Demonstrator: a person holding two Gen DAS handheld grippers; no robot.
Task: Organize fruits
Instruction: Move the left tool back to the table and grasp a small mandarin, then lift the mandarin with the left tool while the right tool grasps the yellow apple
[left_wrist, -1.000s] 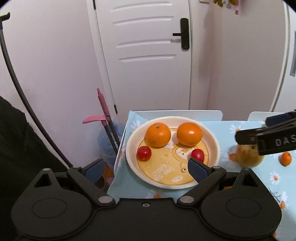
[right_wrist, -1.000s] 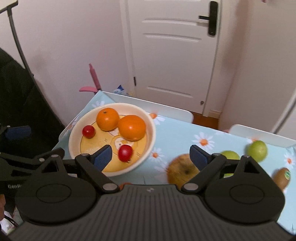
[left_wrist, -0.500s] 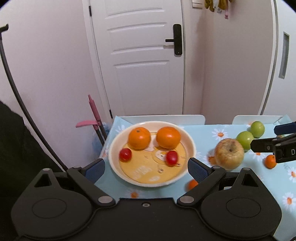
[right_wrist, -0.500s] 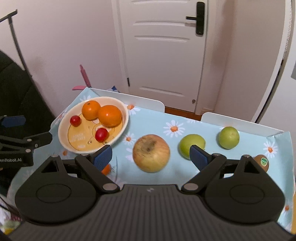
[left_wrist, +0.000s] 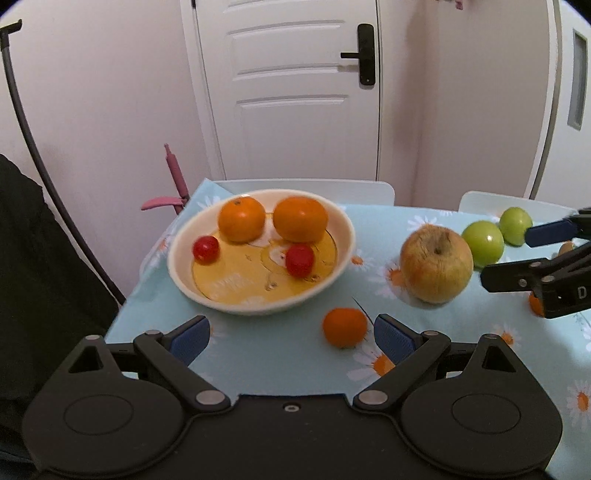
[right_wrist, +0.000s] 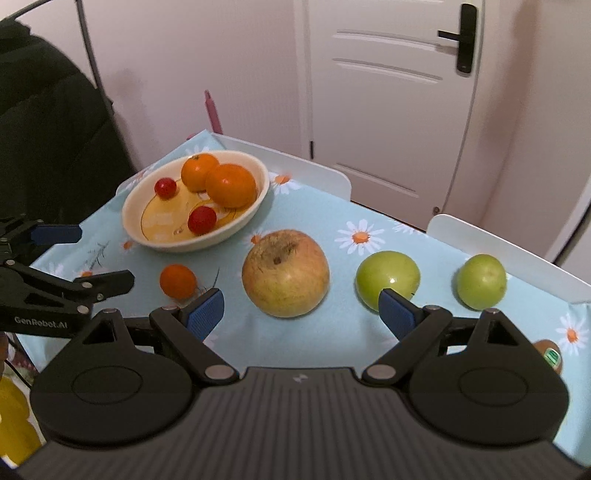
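A cream bowl (left_wrist: 343, 236) (right_wrist: 258, 206) holds two oranges (left_wrist: 242, 218) (left_wrist: 301, 218) and two red cherry tomatoes (left_wrist: 205, 249) (left_wrist: 300, 260). A small orange (left_wrist: 344, 326) (right_wrist: 178, 281) lies on the cloth in front of it. A large yellowish apple (left_wrist: 436, 264) (right_wrist: 285, 272) sits to the right, then two green apples (right_wrist: 388, 277) (right_wrist: 481, 281). My left gripper (left_wrist: 291, 338) is open and empty, near the small orange. My right gripper (right_wrist: 301, 314) is open and empty, just before the large apple.
The table has a light blue daisy cloth (right_wrist: 343, 332). A brown kiwi with a green sticker (right_wrist: 550, 356) lies at the far right. White chair backs (left_wrist: 306, 188) stand behind the table. A white door and a black coat on the left.
Both grippers have pulled back and up from the table. The small orange and the green apples have come into full view. No fruit has moved.
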